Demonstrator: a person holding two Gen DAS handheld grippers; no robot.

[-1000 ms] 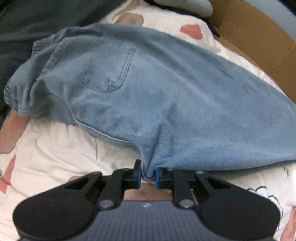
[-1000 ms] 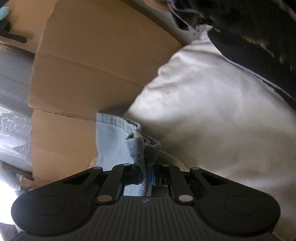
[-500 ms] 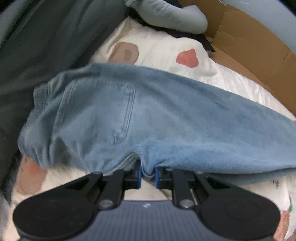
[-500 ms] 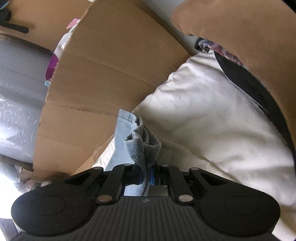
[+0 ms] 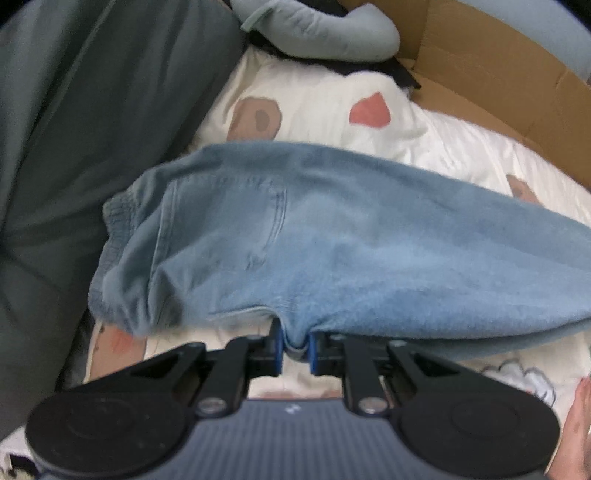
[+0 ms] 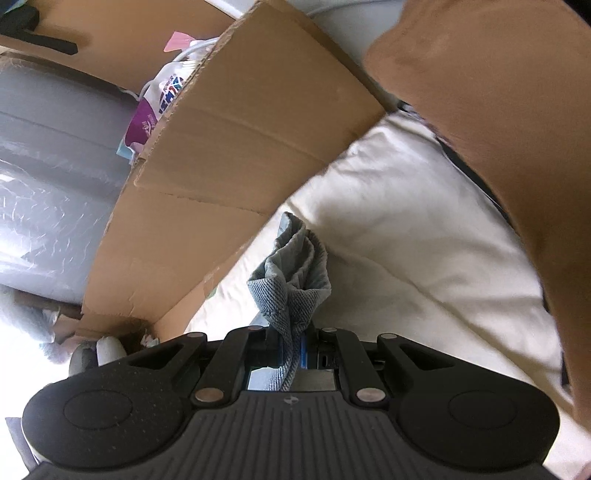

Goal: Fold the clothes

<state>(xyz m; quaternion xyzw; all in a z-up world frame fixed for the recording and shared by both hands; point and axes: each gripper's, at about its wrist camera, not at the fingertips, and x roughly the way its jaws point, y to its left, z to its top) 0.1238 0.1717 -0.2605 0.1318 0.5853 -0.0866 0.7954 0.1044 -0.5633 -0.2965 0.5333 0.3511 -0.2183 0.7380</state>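
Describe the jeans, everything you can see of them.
The jeans are light blue, soft-looking denim with an elastic gathered waistband and a stitched back pocket. They hang in a long drape over the cream printed bedding. The left gripper pinches their lower edge; the right gripper is shut on a bunched denim fold.

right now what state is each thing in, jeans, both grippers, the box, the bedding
left gripper: jaws shut on a pinch of the jeans' edge
right gripper: jaws shut on a bunched denim end
jeans: held by both grippers, draped, back pocket facing up
cardboard box: flaps open, beside the bedding
printed bedding: spread flat under the jeans
grey garment: crumpled, unfolded
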